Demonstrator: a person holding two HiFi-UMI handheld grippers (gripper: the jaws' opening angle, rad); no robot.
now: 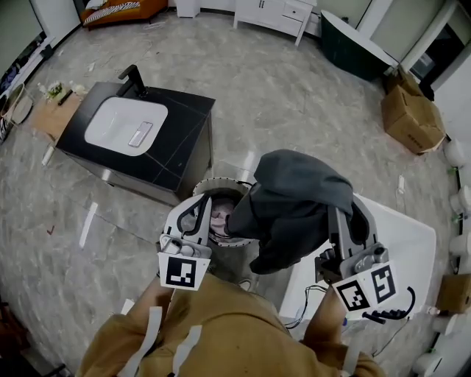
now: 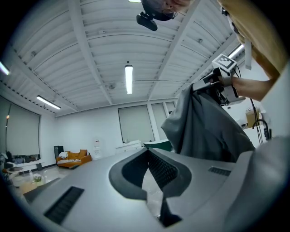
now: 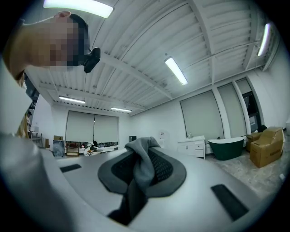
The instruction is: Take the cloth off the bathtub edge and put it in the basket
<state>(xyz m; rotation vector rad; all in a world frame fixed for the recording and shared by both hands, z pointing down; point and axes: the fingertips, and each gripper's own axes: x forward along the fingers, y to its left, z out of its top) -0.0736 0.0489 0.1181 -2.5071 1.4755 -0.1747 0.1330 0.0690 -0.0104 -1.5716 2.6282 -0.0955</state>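
Over the right side of the basket [image 1: 211,189] hangs the dark grey cloth [image 1: 294,199], & my R hand-held gripper [image 1: 346,219] has hold of it. In the right gripper view its two pads [image 3: 162,168] are pinched tight on a fold of the cloth [image 3: 138,174]. A bit pokes up past the tips & the rest hangs down toward the camera. The cloth is up in the air in a big bunch. I can't tell if its low end touches the basket. It's off the white tub [image 1: 412,243], which sits just right of the basket.

My L hand-held gripper [image 1: 199,208] is over the basket's left rim. In the left gripper view its pads [image 2: 161,170] meet at the tips w/ nothing b/w them, so it's closed & empty. From there I see the cloth [image 2: 204,131] off to the right, hanging under the R hand-held gripper.

The basket is round w/ a pale rim. Smth pinkish lies inside, can't tell what. Just left of the basket stands a black bench [image 1: 184,140] w/ a white sink [image 1: 125,121] & a black tap [image 1: 134,77]. Far past the basket, at the top of the head view, are a dark green tub [image 1: 353,48], a brown box [image 1: 411,118], a white cabinet [image 1: 276,11] & an orange sofa [image 1: 121,9]. The floor [image 1: 280,96] around the basket is grey, like marble.
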